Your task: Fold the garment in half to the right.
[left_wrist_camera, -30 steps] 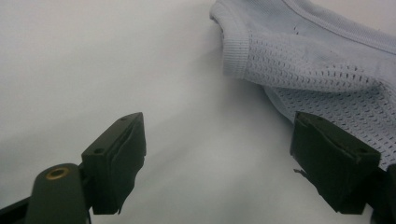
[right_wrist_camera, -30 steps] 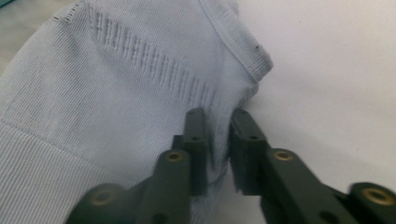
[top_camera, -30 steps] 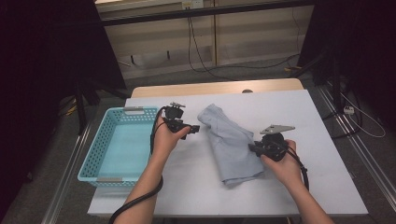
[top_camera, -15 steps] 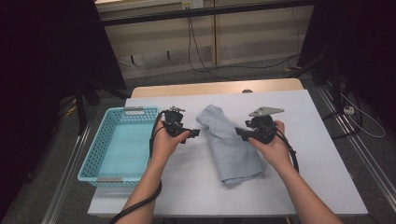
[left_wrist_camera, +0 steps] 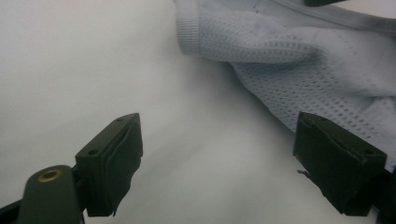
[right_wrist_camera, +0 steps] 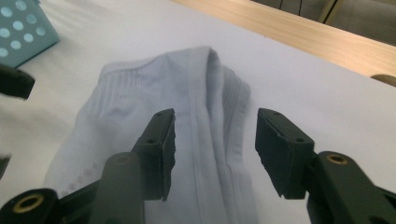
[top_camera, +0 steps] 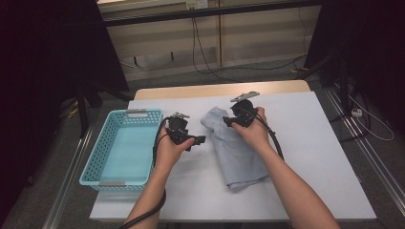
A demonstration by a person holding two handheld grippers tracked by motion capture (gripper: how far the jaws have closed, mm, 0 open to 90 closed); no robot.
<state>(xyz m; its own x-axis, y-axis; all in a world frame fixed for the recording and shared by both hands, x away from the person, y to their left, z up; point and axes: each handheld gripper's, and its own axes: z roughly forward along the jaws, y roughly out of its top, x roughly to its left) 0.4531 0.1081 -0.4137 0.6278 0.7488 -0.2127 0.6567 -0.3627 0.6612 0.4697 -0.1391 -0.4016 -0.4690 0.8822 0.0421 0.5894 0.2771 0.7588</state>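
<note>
A pale blue-grey mesh garment (top_camera: pixel 239 157) lies folded on the white table (top_camera: pixel 320 143), its ribbed hem (right_wrist_camera: pixel 205 88) at the far end. My right gripper (top_camera: pixel 228 121) hovers over that far end. Its jaws have just been opening and now stand apart (right_wrist_camera: pixel 215 116) above the cloth, not pressing it. My left gripper (top_camera: pixel 198 140) is held just left of the garment with its jaws wide open (left_wrist_camera: pixel 217 126) over bare table. The mesh fabric (left_wrist_camera: pixel 317 70) lies just beyond its right jaw.
A teal plastic basket (top_camera: pixel 90 162) with nothing in it stands at the table's left side; its corner (right_wrist_camera: pixel 23 32) shows in the right gripper view. A wooden strip (top_camera: pixel 215 90) runs along the table's far edge. Cables lie on the floor beyond.
My right hand has moved from the garment's near right side up to its far end, and its jaws have spread. The left hand has barely moved.
</note>
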